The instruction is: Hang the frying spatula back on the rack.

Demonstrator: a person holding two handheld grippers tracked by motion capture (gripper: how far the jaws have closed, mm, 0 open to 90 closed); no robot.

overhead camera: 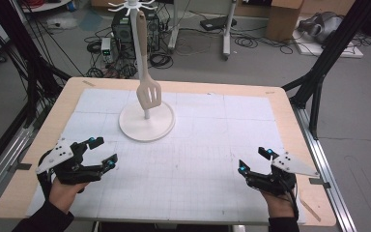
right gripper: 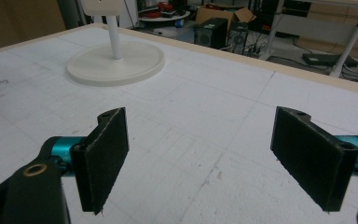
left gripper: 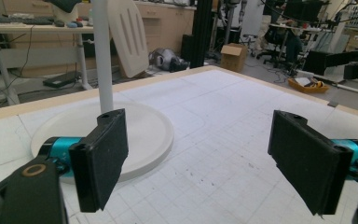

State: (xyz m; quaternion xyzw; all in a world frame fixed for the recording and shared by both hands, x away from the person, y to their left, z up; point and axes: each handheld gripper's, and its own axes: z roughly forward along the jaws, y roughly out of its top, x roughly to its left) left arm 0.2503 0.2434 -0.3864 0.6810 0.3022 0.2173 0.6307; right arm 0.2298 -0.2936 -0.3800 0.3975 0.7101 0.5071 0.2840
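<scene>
2 hand-held grippers sit low over the white gridded mat (overhead camera: 207, 159), w/ pale wood table edge (overhead camera: 290, 125) round it. Left gripper (overhead camera: 103, 152): flat black rough-faced pads, jaws wide apart, nothing btwn them. Right gripper (overhead camera: 254, 160): same pads, jaws wide, nothing held. Nearest thing: a cream slotted spatula (overhead camera: 149, 94), smooth, flat-bladed, hanging from a white hook stand (overhead camera: 147, 122) w/ thin round pole & disc base, mid-table, ahead of the left gripper, well apart from both.
</scene>
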